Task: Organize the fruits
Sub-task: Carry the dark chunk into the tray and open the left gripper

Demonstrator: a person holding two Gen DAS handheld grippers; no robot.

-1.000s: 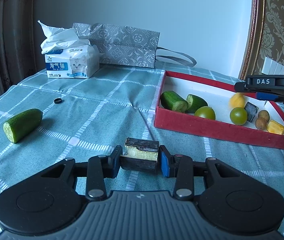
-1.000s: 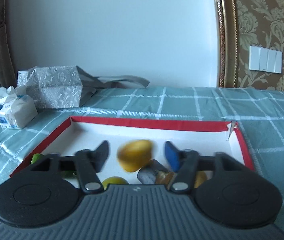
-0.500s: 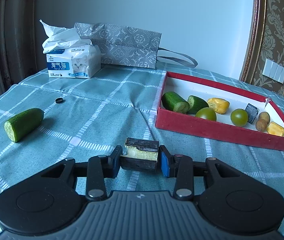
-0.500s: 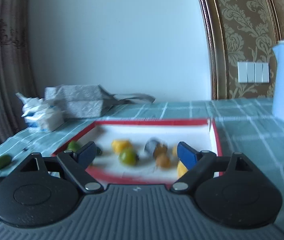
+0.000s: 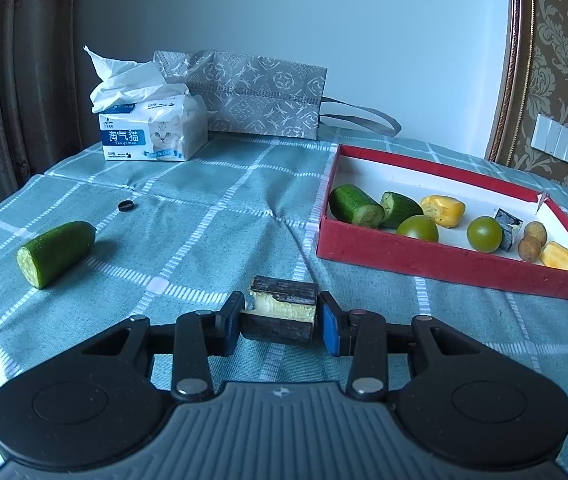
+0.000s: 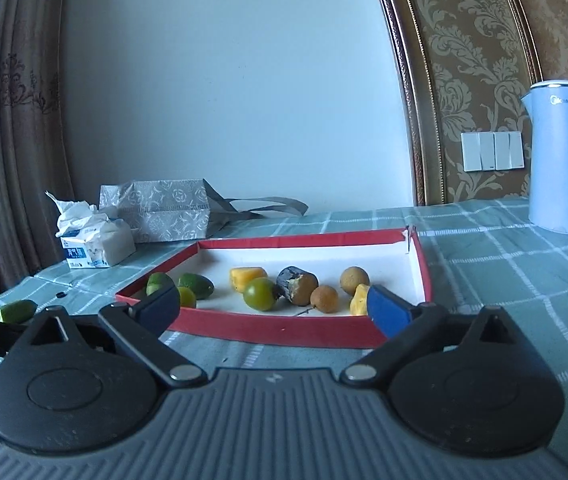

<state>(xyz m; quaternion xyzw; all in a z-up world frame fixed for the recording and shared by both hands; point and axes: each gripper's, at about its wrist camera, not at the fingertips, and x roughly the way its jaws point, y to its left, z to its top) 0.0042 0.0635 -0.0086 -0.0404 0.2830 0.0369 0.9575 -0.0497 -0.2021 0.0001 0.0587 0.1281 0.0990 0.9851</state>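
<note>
My left gripper [image 5: 279, 318] is shut on a dark-skinned sugarcane piece [image 5: 281, 312] with a pale yellow core, low over the cloth. A cucumber half [image 5: 56, 252] lies on the cloth to the left. The red tray [image 5: 456, 266] at right holds two cucumber pieces [image 5: 356, 205], two green tomatoes [image 5: 484, 234], yellow corn pieces [image 5: 443, 210], a dark sugarcane piece [image 5: 507, 227] and two longans [image 5: 531, 242]. My right gripper [image 6: 273, 308] is open and empty, in front of the tray [image 6: 279, 326].
A tissue pack [image 5: 151, 128] and a grey patterned bag [image 5: 259, 94] stand at the back. A small black ring [image 5: 125, 205] lies on the checked cloth. A pale blue kettle [image 6: 564, 160] stands at the right rear of the table.
My right gripper dropped a yellow corn piece into the tray, then pulled back out of it and opened wider. My left gripper kept hold of the sugarcane piece, barely moving.
</note>
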